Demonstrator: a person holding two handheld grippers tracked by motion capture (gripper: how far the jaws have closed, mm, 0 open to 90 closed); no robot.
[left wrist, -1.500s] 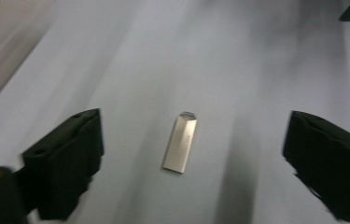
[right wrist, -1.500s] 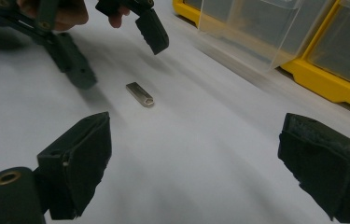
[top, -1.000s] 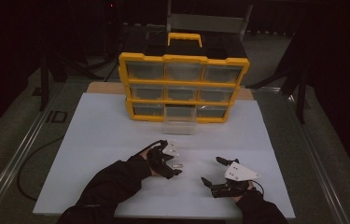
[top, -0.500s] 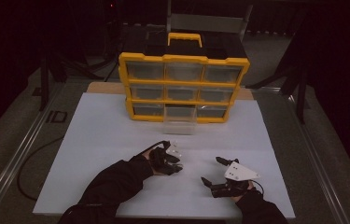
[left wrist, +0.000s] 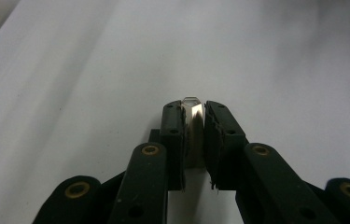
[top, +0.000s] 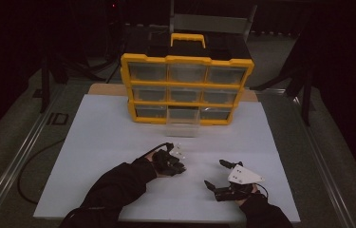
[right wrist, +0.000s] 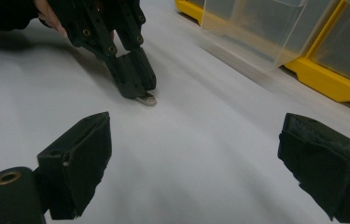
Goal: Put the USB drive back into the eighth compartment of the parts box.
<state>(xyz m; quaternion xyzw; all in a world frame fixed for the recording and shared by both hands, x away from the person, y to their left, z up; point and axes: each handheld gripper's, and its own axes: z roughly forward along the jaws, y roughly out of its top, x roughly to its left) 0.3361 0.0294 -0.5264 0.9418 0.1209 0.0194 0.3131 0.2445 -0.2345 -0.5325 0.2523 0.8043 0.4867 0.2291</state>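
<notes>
Your left gripper [left wrist: 193,135] has just been closing and now pinches a small metal piece [left wrist: 192,112] on the white mat [top: 99,142]. The pulled-out clear drawer [top: 182,127] lies at twelve o'clock from it; your right gripper [right wrist: 196,163] gapes, empty.

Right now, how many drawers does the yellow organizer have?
9, in three rows of three in the yellow organizer. Eight sit pushed in; the bottom middle drawer is pulled out over the white board. None seem hidden.
</notes>
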